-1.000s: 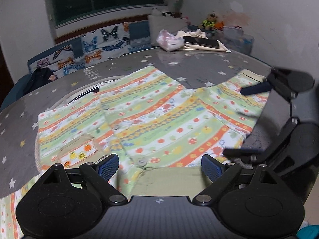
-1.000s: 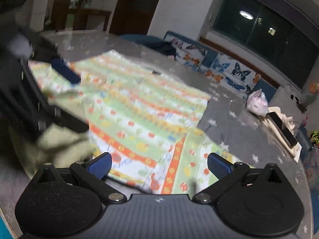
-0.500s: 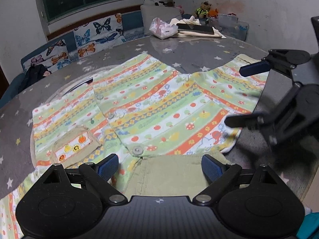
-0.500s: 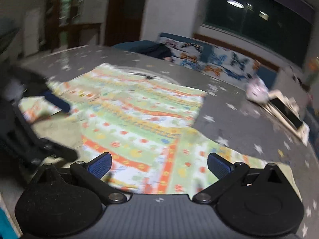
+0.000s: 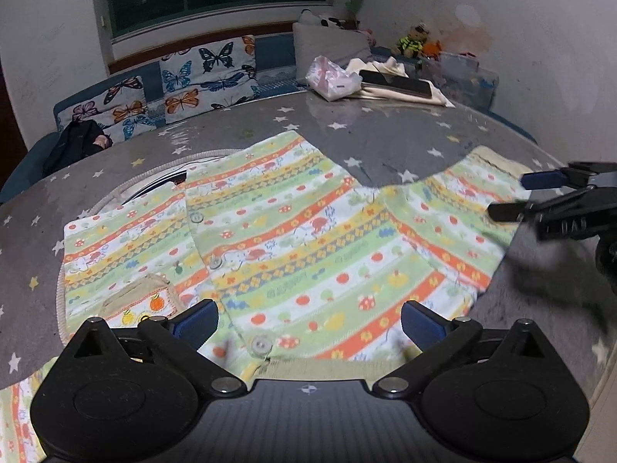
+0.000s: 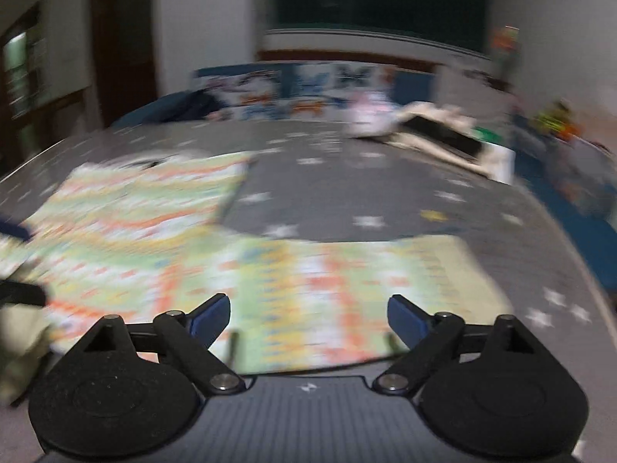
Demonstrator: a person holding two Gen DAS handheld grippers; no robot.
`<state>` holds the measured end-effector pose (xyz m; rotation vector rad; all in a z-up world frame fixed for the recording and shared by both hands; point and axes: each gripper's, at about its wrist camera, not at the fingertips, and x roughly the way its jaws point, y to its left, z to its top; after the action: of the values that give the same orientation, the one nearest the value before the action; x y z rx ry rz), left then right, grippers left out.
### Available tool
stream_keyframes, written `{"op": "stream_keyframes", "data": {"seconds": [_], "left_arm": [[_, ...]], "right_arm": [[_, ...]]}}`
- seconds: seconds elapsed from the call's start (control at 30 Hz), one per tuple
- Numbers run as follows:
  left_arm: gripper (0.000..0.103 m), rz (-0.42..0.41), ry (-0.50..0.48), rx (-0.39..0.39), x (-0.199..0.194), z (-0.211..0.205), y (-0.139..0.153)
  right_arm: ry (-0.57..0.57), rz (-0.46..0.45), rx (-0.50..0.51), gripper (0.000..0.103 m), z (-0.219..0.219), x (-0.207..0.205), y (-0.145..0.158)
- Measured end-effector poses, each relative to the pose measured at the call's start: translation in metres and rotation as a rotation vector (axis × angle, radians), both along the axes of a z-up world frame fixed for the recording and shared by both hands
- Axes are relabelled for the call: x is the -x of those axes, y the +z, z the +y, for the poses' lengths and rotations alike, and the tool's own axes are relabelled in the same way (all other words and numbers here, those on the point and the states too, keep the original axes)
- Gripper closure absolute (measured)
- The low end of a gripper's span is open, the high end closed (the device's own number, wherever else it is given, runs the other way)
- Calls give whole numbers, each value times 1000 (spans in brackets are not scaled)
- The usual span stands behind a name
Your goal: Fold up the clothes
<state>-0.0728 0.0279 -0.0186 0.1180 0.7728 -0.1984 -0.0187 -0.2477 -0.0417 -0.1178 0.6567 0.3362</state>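
Note:
A child's striped, buttoned top (image 5: 300, 239) with fruit prints lies flat on the grey star-patterned table (image 5: 385, 135). My left gripper (image 5: 308, 318) is open and empty, just above the garment's near hem. My right gripper (image 5: 513, 195) is in the left wrist view at the right, over the right sleeve (image 5: 462, 212). In the blurred right wrist view the right gripper (image 6: 308, 314) is open and empty, with the sleeve (image 6: 347, 281) spread under its fingers.
A pink tissue pack (image 5: 331, 79), a phone on a cream cloth (image 5: 397, 85) and a clear box (image 5: 466, 77) sit at the table's far side. A butterfly-print sofa (image 5: 185, 85) stands behind. The table edge runs at the right (image 5: 601, 351).
My right gripper has swung right, from facing the garment's body to facing the right sleeve. My left gripper has drawn back slightly along the near hem. Both stay open.

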Motion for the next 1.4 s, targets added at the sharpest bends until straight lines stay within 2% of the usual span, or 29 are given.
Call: {"op": "stream_keyframes", "data": {"seconds": [0.1, 0.23, 0.37, 0.53, 0.6, 0.63, 0.67, 0.7, 0.73, 0.77, 0.83, 1.07, 1.27, 1.4], "left_arm": [[0, 10, 12, 14, -4, -2, -1], [0, 15, 18, 14, -7, -5, -2], [0, 18, 25, 18, -7, -5, -2], [0, 25, 26, 15, -6, -7, -3], [0, 27, 27, 16, -6, -7, -4], [0, 29, 28, 16, -6, -7, -5], [0, 32, 31, 16, -7, -7, -5], [0, 35, 34, 16, -7, -7, -6], [0, 37, 37, 18, -7, -7, -6], [0, 40, 39, 20, -7, -6, -7], [0, 42, 41, 22, -6, -6, -8], [0, 48, 53, 29, -6, -2, -9], [0, 47, 65, 41, -4, 2, -9], [0, 44, 81, 48, -2, 7, -8]], "right_arm": [[-138, -12, -7, 22, -31, -15, 1], [-253, -9, -28, 24, -63, -32, -1], [-287, 24, -27, 25, -76, -45, -9], [-295, 64, -52, 32, -81, -53, -20], [-293, 57, -43, 36, -79, -51, -20], [-291, 57, -50, 47, -78, -50, -20], [-289, 56, -58, 54, -77, -49, -19], [-287, 56, -66, 67, -76, -49, -18], [-287, 61, -84, 76, -77, -49, -17], [-288, 67, -103, 77, -79, -49, -16], [-278, 74, -137, 89, -78, -48, -14], [-212, 42, -221, 93, -62, -38, 7], [-92, 10, -269, 94, -31, -26, 35], [5, 19, -322, 94, -7, -21, 51]]}}
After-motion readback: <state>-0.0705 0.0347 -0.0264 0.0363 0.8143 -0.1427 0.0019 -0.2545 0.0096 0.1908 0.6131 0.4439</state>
